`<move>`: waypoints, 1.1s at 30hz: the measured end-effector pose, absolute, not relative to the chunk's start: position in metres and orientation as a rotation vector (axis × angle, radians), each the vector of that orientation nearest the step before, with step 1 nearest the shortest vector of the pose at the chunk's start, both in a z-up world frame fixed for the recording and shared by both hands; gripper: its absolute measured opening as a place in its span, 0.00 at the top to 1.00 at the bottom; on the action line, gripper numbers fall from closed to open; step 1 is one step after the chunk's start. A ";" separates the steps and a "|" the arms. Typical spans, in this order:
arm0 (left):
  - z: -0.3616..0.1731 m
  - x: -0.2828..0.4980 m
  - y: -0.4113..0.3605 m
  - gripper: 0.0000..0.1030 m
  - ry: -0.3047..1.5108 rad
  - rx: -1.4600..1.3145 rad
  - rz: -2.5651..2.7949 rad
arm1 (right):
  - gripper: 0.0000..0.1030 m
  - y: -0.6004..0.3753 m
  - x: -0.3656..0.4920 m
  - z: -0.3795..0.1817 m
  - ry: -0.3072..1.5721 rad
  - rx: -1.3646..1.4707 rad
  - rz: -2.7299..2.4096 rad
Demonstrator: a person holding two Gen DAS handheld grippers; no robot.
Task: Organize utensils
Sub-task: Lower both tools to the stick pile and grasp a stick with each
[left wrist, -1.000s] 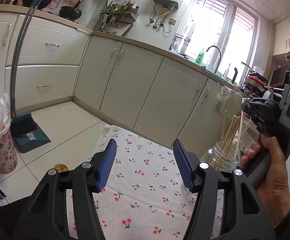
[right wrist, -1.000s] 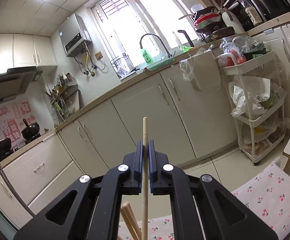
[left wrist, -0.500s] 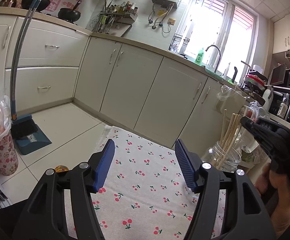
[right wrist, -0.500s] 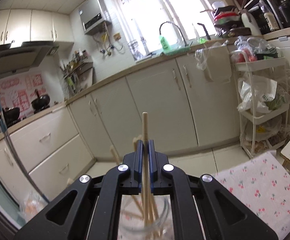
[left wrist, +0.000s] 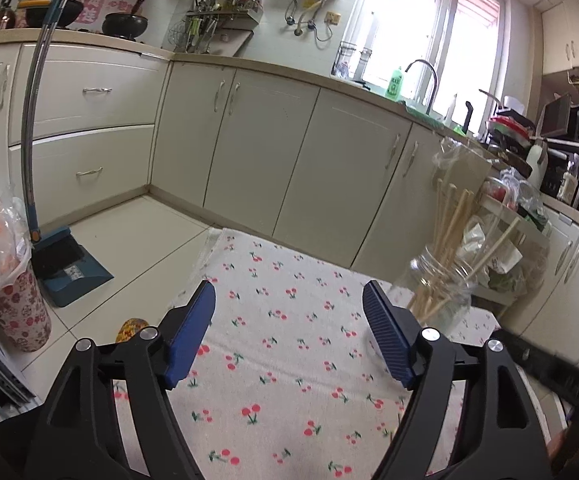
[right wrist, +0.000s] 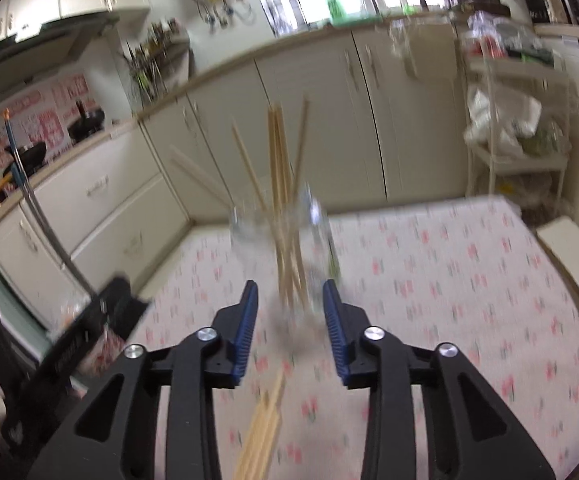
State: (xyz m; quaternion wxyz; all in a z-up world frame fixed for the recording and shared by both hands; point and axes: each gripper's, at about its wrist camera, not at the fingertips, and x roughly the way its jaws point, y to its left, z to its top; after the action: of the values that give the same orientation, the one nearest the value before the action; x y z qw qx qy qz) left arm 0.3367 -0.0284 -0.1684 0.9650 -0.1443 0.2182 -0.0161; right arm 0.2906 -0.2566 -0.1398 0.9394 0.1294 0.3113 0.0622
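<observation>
A glass jar holding several wooden chopsticks stands on the cherry-print cloth at the right. My left gripper hovers over the cloth to the left of the jar, its jaws opening wide with nothing between them. In the blurred right wrist view the jar and its chopsticks stand just beyond my right gripper. Its jaws are opening and hold nothing. Several loose chopsticks lie on the cloth beneath it.
The table's left edge drops to a tiled floor with a floral bin and a blue dustpan with broom. Cream cabinets run behind. A wire trolley and a white stool stand to the right.
My right gripper let go of the chopstick it held, which now stands in the jar, and drew back and down. My left gripper's jaws spread wider.
</observation>
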 end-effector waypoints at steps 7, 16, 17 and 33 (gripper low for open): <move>-0.177 0.321 -0.043 0.23 0.525 -0.229 -0.059 | 0.66 -0.244 0.257 -0.179 0.813 0.215 0.137; -0.183 0.318 -0.038 0.18 0.591 -0.244 -0.051 | 0.66 -0.226 0.252 -0.192 0.894 0.176 0.140; -0.183 0.318 -0.038 0.17 0.596 -0.243 -0.047 | 0.66 -0.224 0.251 -0.193 0.898 0.170 0.143; -0.200 0.331 -0.025 0.11 0.696 -0.348 -0.049 | 0.56 -0.230 0.246 -0.198 0.936 0.098 0.040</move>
State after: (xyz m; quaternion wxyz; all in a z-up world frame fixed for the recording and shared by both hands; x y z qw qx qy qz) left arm 0.3314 -0.0253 -0.1999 0.9250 -0.1696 0.3391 -0.0237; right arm 0.2464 -0.2303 -0.1984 0.8912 0.0474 0.4508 0.0192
